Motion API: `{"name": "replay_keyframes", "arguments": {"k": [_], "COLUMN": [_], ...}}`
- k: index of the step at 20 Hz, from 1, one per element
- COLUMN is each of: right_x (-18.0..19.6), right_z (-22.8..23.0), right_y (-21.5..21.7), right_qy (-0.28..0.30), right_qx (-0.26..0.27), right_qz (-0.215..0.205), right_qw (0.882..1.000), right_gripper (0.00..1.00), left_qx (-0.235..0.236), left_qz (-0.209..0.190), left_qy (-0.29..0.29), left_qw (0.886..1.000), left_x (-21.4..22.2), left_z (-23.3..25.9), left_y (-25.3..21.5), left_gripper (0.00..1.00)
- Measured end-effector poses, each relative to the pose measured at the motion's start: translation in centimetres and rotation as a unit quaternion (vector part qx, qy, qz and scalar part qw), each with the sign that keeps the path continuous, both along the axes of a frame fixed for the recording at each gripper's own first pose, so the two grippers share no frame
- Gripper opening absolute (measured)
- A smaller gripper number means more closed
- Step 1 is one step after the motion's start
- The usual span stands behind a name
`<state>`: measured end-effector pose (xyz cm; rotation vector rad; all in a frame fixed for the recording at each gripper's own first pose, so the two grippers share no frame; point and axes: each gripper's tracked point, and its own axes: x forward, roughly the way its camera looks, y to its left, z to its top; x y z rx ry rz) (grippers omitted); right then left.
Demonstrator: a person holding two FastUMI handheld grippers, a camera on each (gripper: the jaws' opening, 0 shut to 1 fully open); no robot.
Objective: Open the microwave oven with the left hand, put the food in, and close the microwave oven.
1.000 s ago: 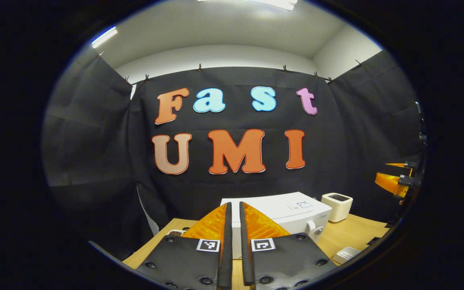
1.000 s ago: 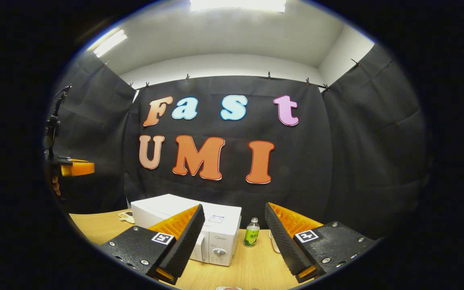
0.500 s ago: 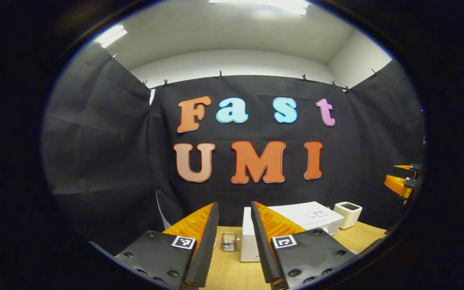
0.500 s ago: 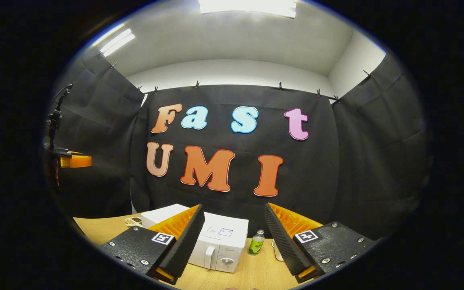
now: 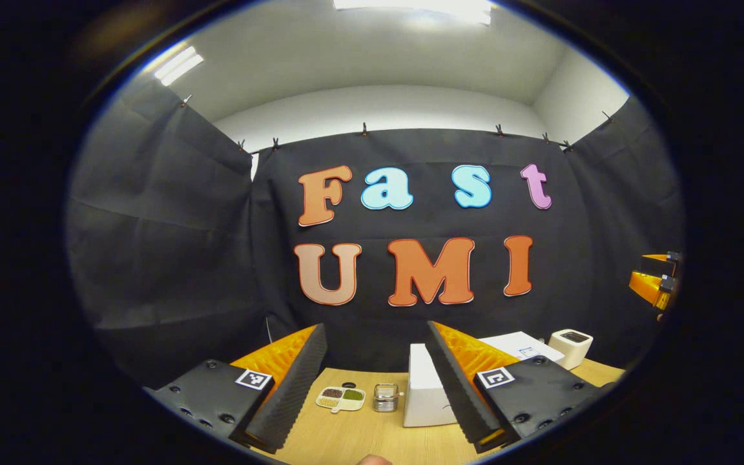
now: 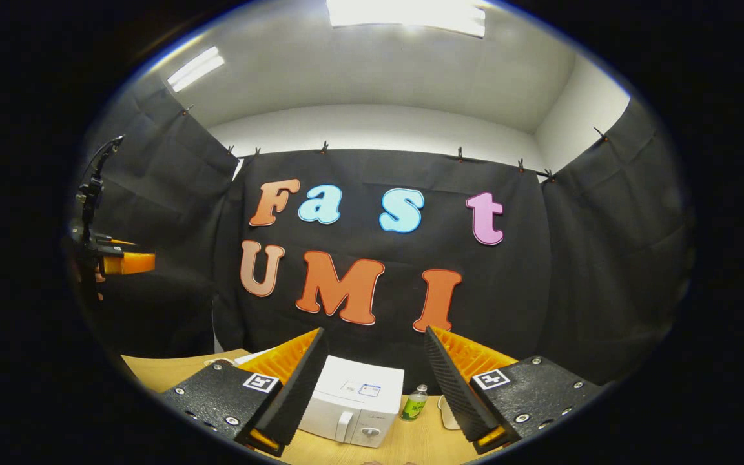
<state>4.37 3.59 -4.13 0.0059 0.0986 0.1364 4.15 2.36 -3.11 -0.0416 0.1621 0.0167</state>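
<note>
Both grippers hung above the wooden table (image 5: 359,439) with jaws spread wide and nothing between them: the left gripper (image 5: 375,387), the right gripper (image 6: 375,381). The white microwave oven (image 6: 354,403) sat shut near a green bottle (image 6: 415,403)

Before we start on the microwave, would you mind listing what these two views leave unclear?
- Microwave front: in the left gripper view, hidden by that hand-held gripper's finger.
- Microwave door edge: in the right gripper view, covered by a finger.
- Divided dish: contents too small to name.
- Green bottle: too small to tell its contents.
- White box: too small to identify.
</note>
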Motion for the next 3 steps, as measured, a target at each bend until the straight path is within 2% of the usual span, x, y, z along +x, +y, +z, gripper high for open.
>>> {"name": "replay_keyframes", "arguments": {"k": [3], "right_x": [-0.08], "right_z": [0.18], "right_y": [0.65], "right_qy": [-0.001], "right_qx": [0.008], "right_qz": [0.013], "right_qw": [1.0], "right_gripper": [0.93], "left_qx": [0.006], "left_qz": [-0.018], "left_qy": [0.0], "left_qw": [1.0], "left_x": [-0.01], "left_z": [-0.47], "left_y": [-1.16], "left_gripper": [0.97]}}
